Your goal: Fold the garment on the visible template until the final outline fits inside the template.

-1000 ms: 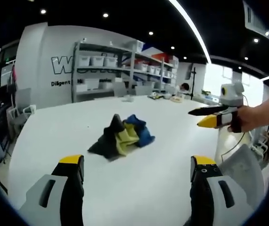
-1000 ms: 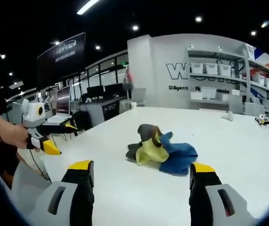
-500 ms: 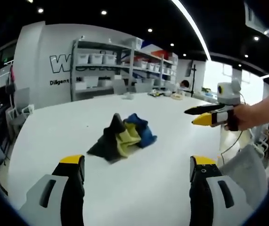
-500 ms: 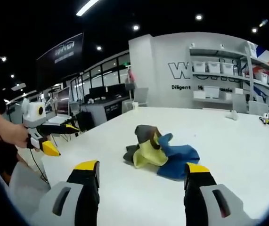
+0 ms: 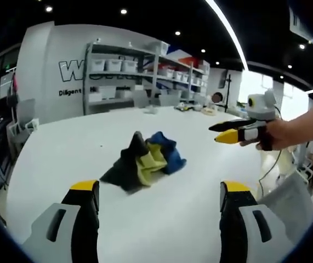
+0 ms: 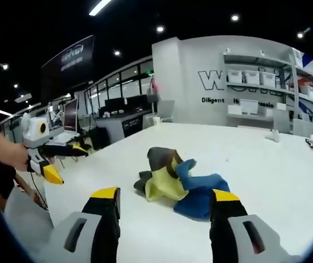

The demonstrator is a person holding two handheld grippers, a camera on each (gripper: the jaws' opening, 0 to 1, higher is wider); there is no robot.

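Observation:
A crumpled garment [image 5: 145, 160] in black, yellow and blue lies in a heap on the white table [image 5: 57, 153]. In the left gripper view my left gripper [image 5: 159, 187] stands open, short of the heap, nothing between its jaws. The right gripper [image 5: 234, 131] comes in from the right, held by a hand above the table's right side. In the right gripper view the garment [image 6: 175, 181] lies just beyond my open right gripper [image 6: 165, 194], and the left gripper [image 6: 49, 159] shows at the left, held by a hand. I see no template outline on the table [image 6: 277, 164].
Metal shelves [image 5: 123, 71] with white bins stand against the far wall. Small objects [image 5: 192, 109] sit at the table's far end. A grey chair back [image 5: 279, 197] rises by the near right edge. Desks with monitors [image 6: 115, 112] stand beyond the table.
The right gripper has come closer to the garment, and its jaws have narrowed a little. In the left gripper view it has shifted left toward the heap. The garment lies unchanged.

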